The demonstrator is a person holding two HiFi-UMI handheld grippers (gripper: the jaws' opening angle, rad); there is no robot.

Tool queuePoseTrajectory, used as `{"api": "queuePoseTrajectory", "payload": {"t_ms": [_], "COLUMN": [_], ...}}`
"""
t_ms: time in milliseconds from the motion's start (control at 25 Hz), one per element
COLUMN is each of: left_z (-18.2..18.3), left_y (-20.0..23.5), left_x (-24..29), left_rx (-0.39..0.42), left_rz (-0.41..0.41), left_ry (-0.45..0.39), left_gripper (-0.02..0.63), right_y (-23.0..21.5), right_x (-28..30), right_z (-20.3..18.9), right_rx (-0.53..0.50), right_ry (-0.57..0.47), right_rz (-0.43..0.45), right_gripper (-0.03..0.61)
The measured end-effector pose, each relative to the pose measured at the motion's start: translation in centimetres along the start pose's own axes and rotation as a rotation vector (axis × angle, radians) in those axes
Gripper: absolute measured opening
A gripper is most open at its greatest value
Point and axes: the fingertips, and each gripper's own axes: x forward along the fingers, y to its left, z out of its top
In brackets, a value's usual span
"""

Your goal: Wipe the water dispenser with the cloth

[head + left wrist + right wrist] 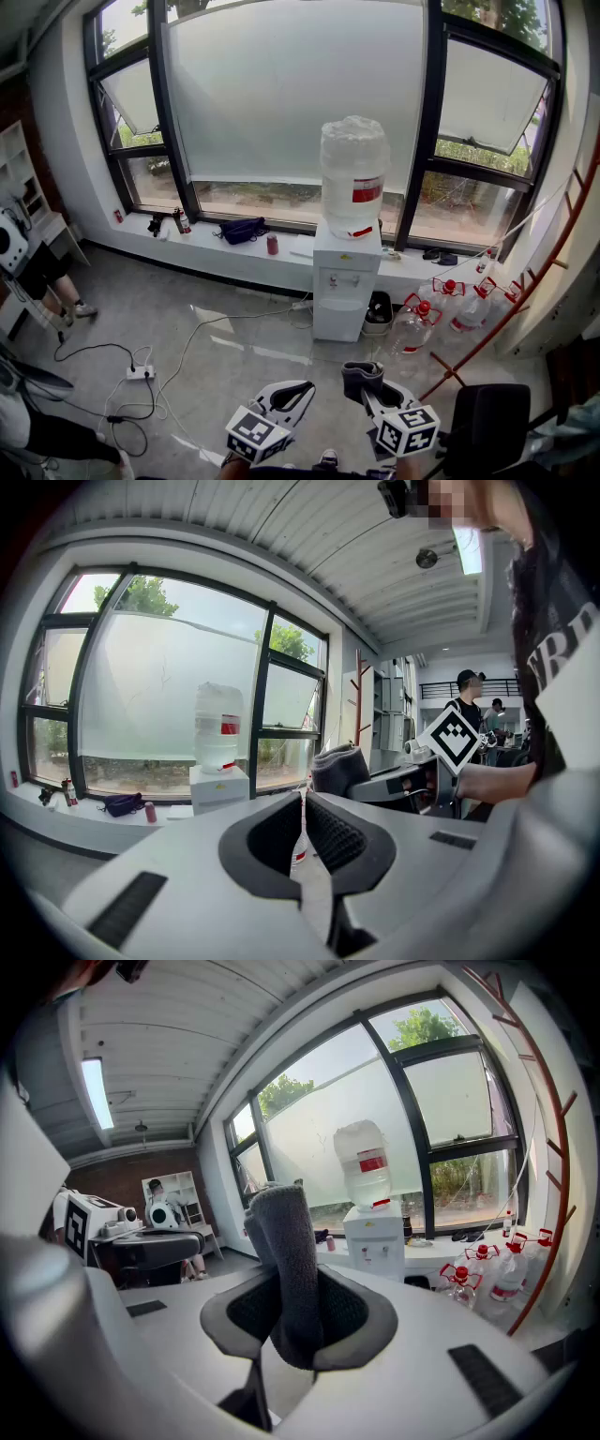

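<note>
Window-side water dispenser (345, 291) ahead; right gripper (367, 392) clamps cloth (283, 1241); left gripper (305, 806) closed (empty).

- My right claw (281, 1312): smooth matt pale-grey plastic shell; pads (348, 1313) black, ribbed, rubbery-looking.
- Cloth (286, 1260) in it: dark grey fabric, fuzzy, rough, matt.
- My left claw (305, 827): same matt plastic, same ribbed black lining.
- Dispenser (345, 286): white casing, smooth, slight sheen, prob. plastic.
- Bottle (353, 178) on top: clear plastic w/ crinkly film wrap.
- Floor (234, 319): grey, glossy, reflects light.
- Window (291, 84) centre pane: frosted, matt.
</note>
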Motion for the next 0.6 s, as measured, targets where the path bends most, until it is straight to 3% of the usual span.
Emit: {"api": "queuePoseTrajectory", "payload": {"t_ms": [600], "left_z": [-0.6], "left_y": [1.3], "left_x": [-0.8], "left_rx": [-0.016], "left_rz": [0.05], "left_ry": [0.0], "left_gripper": [0.021], "right_y": [0.2], "right_x": [1.7], "right_z": [-0.1], "right_rx": [0.019], "right_ry": [0.002], "right_rz": [0.035], "right_gripper": [0.104]}}
